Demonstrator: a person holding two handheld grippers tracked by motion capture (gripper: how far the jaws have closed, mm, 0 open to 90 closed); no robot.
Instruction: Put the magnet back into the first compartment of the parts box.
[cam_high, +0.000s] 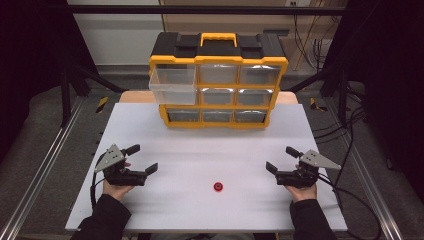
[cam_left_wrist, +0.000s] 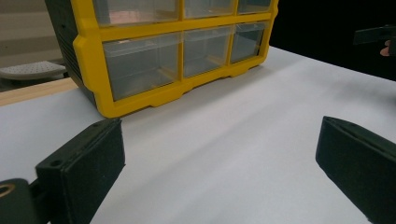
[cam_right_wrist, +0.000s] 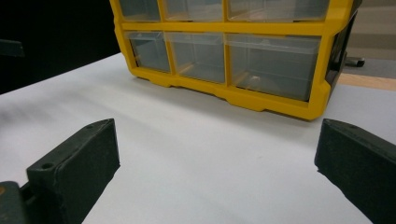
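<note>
High view, item one: small red ring-shaped part (cam_high: 218, 186), lying flat on the white tabletop (cam_high: 210, 150) in the lower middle of the frame, between the two tools and nearer the right one, touching neither.

Item two: left tool (cam_high: 141, 158), lower left, jaws spread apart, nothing held. Right tool (cam_high: 282, 159), lower right, jaws likewise apart and empty. Both point inward toward the frame centre.

Item three: yellow-and-black drawer organizer (cam_high: 218, 80), upper middle, three rows of clear drawers; its top-left drawer (cam_high: 173, 84) stands pulled out, apparently empty, well apart from the red part.

Risks, as judged:
- Red part is small and low; a jaw closing off-centre could flick or roll it across the smooth surface, possibly off the near edge.
- Jaw tips pressed too steeply may scrape the tabletop and miss the part.
- Protruding drawer could be knocked by a tool carried in too low, or the part dropped short of it.

Surface: white matte sheet laid over a wooden board whose edge shows behind the organizer.

Room: dark curtains at both sides, metal frame rails, grey floor, cables trailing at the right.
</note>
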